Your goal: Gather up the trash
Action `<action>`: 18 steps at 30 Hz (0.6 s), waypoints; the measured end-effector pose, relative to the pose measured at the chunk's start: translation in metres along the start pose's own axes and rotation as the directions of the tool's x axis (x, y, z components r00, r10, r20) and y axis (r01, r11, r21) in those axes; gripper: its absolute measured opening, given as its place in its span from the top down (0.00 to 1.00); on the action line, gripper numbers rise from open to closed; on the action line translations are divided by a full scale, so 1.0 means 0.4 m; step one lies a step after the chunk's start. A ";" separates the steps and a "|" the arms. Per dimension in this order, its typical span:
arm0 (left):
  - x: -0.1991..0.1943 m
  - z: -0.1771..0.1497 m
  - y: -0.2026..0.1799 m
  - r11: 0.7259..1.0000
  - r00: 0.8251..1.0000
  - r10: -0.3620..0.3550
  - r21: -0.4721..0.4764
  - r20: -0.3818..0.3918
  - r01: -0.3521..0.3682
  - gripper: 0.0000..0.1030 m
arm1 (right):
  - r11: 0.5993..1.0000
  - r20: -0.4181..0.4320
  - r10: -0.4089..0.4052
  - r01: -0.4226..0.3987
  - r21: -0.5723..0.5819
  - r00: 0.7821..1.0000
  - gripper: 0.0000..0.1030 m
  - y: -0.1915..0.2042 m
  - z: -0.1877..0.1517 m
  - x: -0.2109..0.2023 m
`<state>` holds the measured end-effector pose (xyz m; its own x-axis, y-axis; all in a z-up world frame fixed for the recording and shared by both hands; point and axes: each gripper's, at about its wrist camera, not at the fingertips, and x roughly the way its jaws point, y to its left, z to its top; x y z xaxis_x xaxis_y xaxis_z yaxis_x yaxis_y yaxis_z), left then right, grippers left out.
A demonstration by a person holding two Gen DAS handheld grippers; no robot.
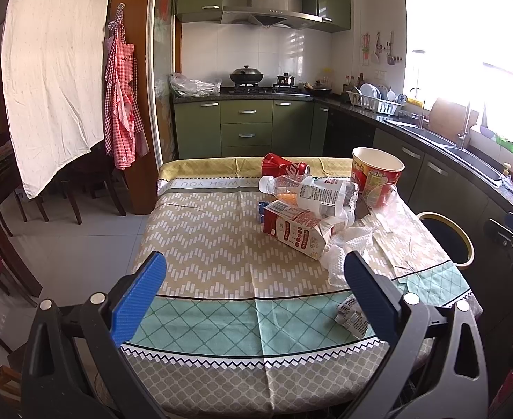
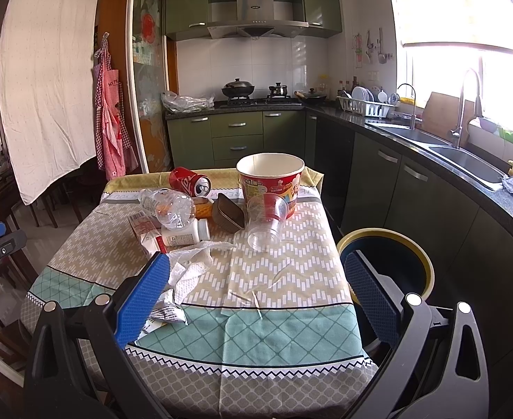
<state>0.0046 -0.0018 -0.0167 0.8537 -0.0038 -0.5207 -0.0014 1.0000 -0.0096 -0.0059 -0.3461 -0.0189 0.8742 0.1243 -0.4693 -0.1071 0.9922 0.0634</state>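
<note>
I am holding left gripper (image 1: 254, 291) and right gripper (image 2: 256, 291) agape, empty, over table (image 2: 284, 314). Trash pile sitting mid-frame; right view alone revealing clear cup (image 2: 266, 221), brown tray (image 2: 227, 214); bin (image 2: 385, 244) lying right.

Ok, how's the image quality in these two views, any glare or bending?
Left wrist view: the window is blown out white, and straight lines bow toward the edges. Right wrist view: the same window glares, the sink counter curves, and the table stays evenly lit and sharp.
</note>
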 end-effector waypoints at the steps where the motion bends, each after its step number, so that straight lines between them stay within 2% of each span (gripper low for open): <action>1: 0.001 -0.002 0.000 1.000 1.000 0.000 -0.001 0.000 0.000 0.06 | 1.000 0.000 0.001 -0.001 0.000 1.000 0.04 0.000 0.000 0.000; 18: 0.002 -0.002 -0.001 1.000 1.000 -0.004 -0.004 -0.011 0.004 0.06 | 1.000 -0.015 -0.001 0.001 -0.005 1.000 0.04 0.014 0.003 0.009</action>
<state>0.0048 -0.0022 -0.0179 0.8480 -0.0079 -0.5299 0.0001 0.9999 -0.0146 -0.0030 -0.3401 -0.0193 0.8671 0.1229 -0.4827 -0.1084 0.9924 0.0581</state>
